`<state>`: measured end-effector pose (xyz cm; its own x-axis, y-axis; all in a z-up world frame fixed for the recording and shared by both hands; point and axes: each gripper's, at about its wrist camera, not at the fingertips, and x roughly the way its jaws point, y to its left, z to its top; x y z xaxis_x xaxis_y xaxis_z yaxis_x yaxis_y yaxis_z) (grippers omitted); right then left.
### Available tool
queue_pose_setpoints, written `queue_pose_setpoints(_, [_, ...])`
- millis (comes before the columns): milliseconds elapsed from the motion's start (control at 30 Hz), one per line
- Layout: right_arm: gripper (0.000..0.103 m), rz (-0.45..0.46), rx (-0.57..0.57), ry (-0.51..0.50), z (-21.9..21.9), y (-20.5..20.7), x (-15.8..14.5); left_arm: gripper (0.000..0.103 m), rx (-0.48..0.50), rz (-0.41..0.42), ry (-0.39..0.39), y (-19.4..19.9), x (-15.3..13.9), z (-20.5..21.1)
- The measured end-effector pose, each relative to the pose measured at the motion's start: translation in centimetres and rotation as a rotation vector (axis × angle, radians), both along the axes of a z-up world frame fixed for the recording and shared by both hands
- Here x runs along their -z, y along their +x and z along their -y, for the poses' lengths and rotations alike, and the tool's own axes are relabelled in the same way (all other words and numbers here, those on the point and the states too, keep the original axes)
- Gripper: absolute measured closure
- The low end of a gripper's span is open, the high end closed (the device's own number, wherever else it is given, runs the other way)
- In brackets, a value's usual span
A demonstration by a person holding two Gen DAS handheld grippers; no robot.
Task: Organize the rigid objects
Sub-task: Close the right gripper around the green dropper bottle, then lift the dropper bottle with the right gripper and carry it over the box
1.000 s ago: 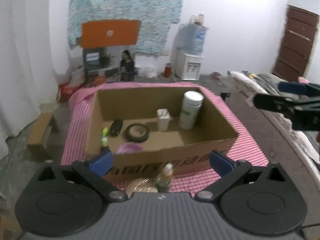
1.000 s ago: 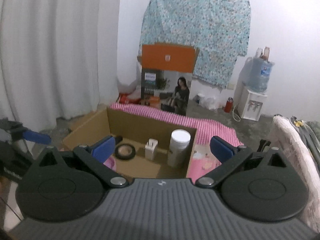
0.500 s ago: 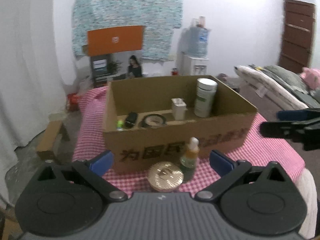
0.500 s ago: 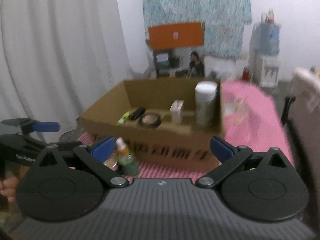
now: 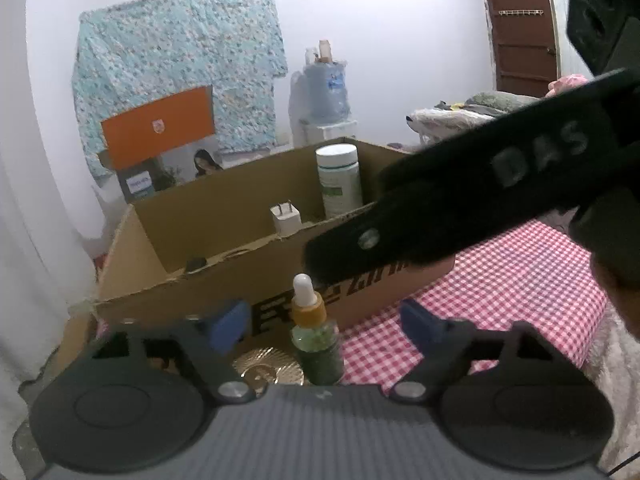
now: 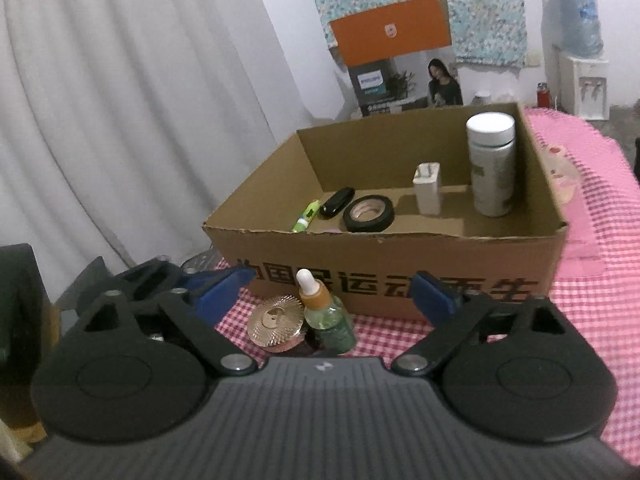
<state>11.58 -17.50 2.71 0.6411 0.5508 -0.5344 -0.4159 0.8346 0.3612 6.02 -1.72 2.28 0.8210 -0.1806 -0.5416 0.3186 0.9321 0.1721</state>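
We hold both the left hand-held gripper [image 5: 320,320] and the right hand-held gripper [image 6: 332,288] with fingers apart, empty, around the dropper bottle [image 6: 326,316]. It stands upright just before the cardboard box [image 6: 384,264], touching the gold-lidded jar [image 6: 276,320]. Risk: the crowding grippers may collide, toppling the bottle.

White curtain [image 6: 120,100], water dispenser [image 6: 580,80]

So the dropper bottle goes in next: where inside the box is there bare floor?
Bare floor lies along the cardboard box back wall, behind the tape roll, left of the charger. The front-left is crowded: marker, black case, tape.
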Motion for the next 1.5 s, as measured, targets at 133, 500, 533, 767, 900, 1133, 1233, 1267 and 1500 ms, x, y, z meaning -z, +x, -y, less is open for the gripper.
queue_pose_setpoints(133, [0.034, -0.037, -0.03, 0.004, -1.0, 1.3, 1.0, 0.045, -0.004, -0.037, -0.017, 1.4, 0.7, -0.2])
queue_pose_setpoints(500, [0.075, -0.129, -0.089, 0.041, -2.3, 4.7, 2.9, 0.067, 0.005, -0.123, -0.057, 3.4, 2.1, -1.3])
queue_pose_setpoints(533, [0.077, -0.137, -0.093, 0.045, -2.2, 4.8, 3.0, 0.067, 0.006, -0.131, -0.061, 3.5, 2.2, -1.4])
queue_pose_setpoints(767, [0.078, -0.147, -0.094, 0.037, -1.9, 4.9, 3.2, 0.067, 0.014, -0.154, -0.121, 4.1, 2.5, -2.0])
queue_pose_setpoints(900, [0.078, -0.151, -0.09, 0.04, -1.2, 4.7, 3.1, 0.067, 0.021, -0.173, -0.16, 4.3, 2.5, -2.0])
queue_pose_setpoints(1133, [0.078, -0.146, -0.077, 0.014, 0.3, 4.0, 2.8, 0.067, 0.049, -0.186, -0.2, 4.2, 2.7, -0.7])
queue_pose_setpoints(1233, [0.078, -0.151, -0.061, 0.01, 1.1, 3.7, 2.8, 0.067, 0.066, -0.194, -0.214, 4.1, 2.9, 0.1])
queue_pose_setpoints(1267, [0.078, -0.153, -0.055, 0.009, 1.4, 3.5, 2.9, 0.067, 0.073, -0.198, -0.22, 4.1, 3.0, 0.4])
queue_pose_setpoints(1500, [0.078, -0.167, -0.016, 0.005, 3.0, 2.7, 3.2, 0.067, 0.121, -0.213, -0.242, 3.4, 3.5, 2.2])
